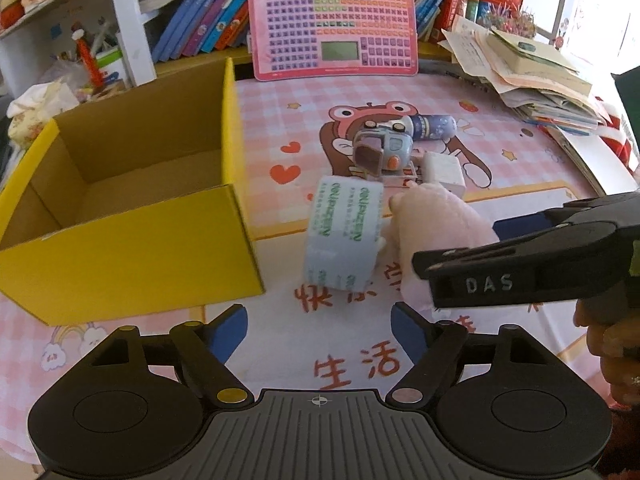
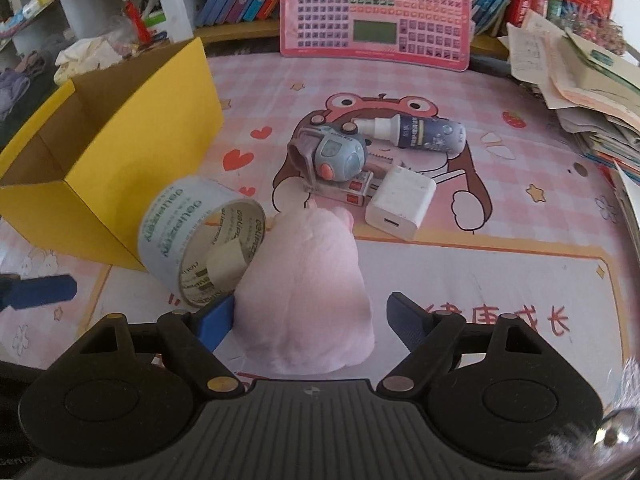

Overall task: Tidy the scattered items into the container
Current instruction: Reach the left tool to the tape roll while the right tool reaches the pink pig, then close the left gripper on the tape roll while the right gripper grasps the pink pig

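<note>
- Two grippers are over the pink cartoon mat [image 1: 520, 152], and the scattered things sit bunched in the middle of it.
- The yellow cardboard box [image 1: 132, 256] stands open-topped at the left of the mat, showing only its bare brown inside.
- Just beside the box's near corner, the roll of tape [image 2: 200, 240] stands on its edge, leaning against the pink plush toy [image 2: 308, 292].
- Right gripper [image 2: 310, 324]: its blue fingers [image 2: 408, 326] are spread either side of the plush toy's near end. The left finger sits right against the toy and the tape roll, while the right one shows a gap, so the jaws are open and not clamping.
- Left gripper [image 1: 318, 330]: fingers apart over bare mat with red printed characters, nothing between them, tape roll just ahead.
- In the left wrist view the right gripper's black body, held by a hand [image 1: 612, 344], reaches in from the right over the plush toy.
- Behind the plush toy, a white charger block [image 2: 400, 202] lies flat, with a small red-and-white box [image 2: 348, 190] just to its left.
- A grey-blue toy camera [image 2: 332, 156] rests on that small box, and a dark spray bottle [image 2: 420, 132] lies on its side behind it.
- Further back, a pink keyboard toy [image 1: 332, 24] leans against a shelf of books, and a paper stack [image 1: 532, 72] is piled at the right.
</note>
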Demonstrator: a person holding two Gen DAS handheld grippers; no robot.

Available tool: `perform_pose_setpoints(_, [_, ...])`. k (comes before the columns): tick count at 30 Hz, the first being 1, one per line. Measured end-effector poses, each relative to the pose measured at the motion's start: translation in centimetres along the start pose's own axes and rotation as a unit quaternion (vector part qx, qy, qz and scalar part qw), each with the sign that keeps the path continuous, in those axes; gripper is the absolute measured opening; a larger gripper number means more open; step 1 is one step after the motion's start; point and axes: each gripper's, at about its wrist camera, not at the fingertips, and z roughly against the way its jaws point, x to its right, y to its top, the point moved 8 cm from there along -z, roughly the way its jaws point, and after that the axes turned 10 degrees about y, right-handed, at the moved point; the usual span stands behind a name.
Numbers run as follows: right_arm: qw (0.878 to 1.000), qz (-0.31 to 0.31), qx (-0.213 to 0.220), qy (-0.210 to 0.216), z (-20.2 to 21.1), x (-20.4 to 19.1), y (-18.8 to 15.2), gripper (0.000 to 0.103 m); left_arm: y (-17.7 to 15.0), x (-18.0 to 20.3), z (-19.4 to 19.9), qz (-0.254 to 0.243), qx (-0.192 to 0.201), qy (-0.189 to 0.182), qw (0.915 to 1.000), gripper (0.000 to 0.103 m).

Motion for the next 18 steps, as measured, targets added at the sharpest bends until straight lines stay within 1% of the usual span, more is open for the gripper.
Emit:
perform_pose_setpoints(1, [1.0, 0.004, 0.001, 0.002, 0.0, 0.1, 0.1, 0.078, 0.2, 0.2, -0.1, -0.001, 0.0, 0.001, 1.0, 0.079])
perform_pose_setpoints(2, [1.0, 0.009, 0.004, 0.005, 0.1, 0.2, 0.2, 0.067, 0.4, 0.5, -0.3, -0.002, 0.0, 0.002, 1.0, 0.079])
perform_pose_setpoints(3, [1.0, 0.012, 0.008, 0.006, 0.2, 0.3, 0.3, 0.064, 0.6, 0.7, -0.4, -0.002, 0.001, 0.003, 1.0, 0.077])
perform_pose_setpoints(6, [1.0, 0.013, 0.012, 0.01, 0.5, 1.1, 0.5, 0.06, 1.2, 1.3, -0.8, -0.001, 0.003, 0.007, 1.0, 0.075])
perform_pose_setpoints(10, [1.0, 0.006, 0.014, 0.016, 1.0, 2.3, 0.5, 0.058, 1.9, 2.0, -1.4, -0.001, 0.005, 0.017, 0.9998, 0.075])
perform_pose_setpoints(16, [1.0, -0.013, 0.017, 0.022, 1.7, 4.0, 0.2, 0.058, 2.7, 1.7, -2.3, 0.008, 0.01, 0.049, 0.9987, 0.074])
perform_pose_setpoints(17, [0.999, -0.013, 0.017, 0.023, 1.8, 4.0, 0.2, 0.058, 2.8, 1.8, -2.4, 0.007, 0.012, 0.053, 0.9985, 0.072])
perform_pose_setpoints(18, [0.999, -0.013, 0.017, 0.025, 1.9, 4.1, 0.1, 0.058, 3.0, 1.8, -2.5, 0.004, 0.013, 0.056, 0.9983, 0.067])
